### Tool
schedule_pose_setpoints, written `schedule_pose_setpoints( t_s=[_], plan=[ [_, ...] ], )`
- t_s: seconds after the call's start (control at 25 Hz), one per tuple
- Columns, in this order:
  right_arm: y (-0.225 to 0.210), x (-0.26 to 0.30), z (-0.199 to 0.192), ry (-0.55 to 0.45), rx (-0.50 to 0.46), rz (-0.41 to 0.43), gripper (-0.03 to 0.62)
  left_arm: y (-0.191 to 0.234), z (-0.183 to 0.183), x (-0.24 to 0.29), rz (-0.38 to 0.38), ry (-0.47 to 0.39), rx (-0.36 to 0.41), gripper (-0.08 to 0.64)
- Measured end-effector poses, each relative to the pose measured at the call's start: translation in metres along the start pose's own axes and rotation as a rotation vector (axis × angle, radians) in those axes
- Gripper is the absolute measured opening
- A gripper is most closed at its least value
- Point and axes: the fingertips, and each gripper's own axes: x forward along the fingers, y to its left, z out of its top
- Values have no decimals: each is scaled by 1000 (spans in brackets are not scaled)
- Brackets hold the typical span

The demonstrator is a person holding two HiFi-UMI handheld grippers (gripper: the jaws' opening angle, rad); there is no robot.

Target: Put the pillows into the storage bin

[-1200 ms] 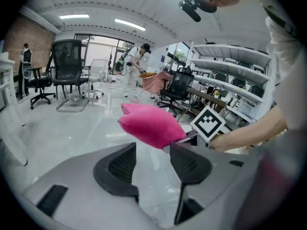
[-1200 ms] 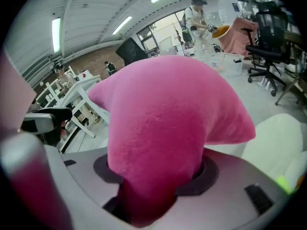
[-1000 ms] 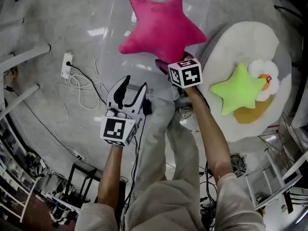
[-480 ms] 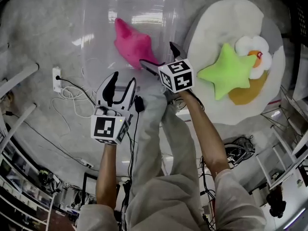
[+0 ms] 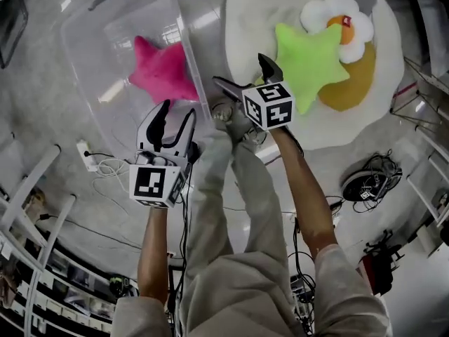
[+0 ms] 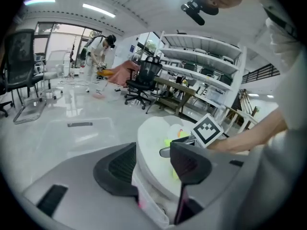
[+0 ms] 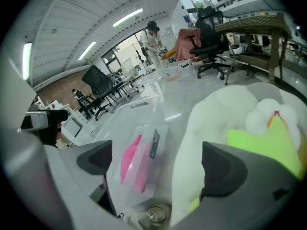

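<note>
The green star-shaped plush pillow lies on the white fried-egg-shaped rug at upper right. It looks light and squashy, nothing to slip or break, so I'd pinch one arm of the star. The pink star-shaped plush pillow sits in the clear plastic storage bin at upper left. The right tongs have just been opening and are spread wide, empty, just short of the green star. The left tongs gape too, holding nothing.

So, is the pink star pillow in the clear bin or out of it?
In. The pink star pillow lies on the floor of the clear storage bin, inside its walls.
</note>
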Motion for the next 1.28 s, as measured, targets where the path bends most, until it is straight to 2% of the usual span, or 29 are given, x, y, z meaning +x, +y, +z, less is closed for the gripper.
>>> schedule_pose_setpoints(
  t_s=[0.4,0.52,0.64,0.88,1.08,1.28],
  plan=[
    [-136,-103,-89,-42,226,-237,563,-111,3,75,-221,88,157,219],
    [-172,-124,-129,-13,268,-298,563,-144,-2,96,-274,110,189,219],
    [-197,-134,-175,61,275,-349,563,-167,-8,110,-317,133,211,219],
    [-226,-115,-241,184,266,-359,563,-182,-28,133,-350,176,235,219],
    [-250,-89,-257,225,222,-378,563,-170,-46,145,-339,206,240,219],
    [-258,-60,-263,290,152,-324,560,-159,-55,155,-322,214,217,218]
  ],
)
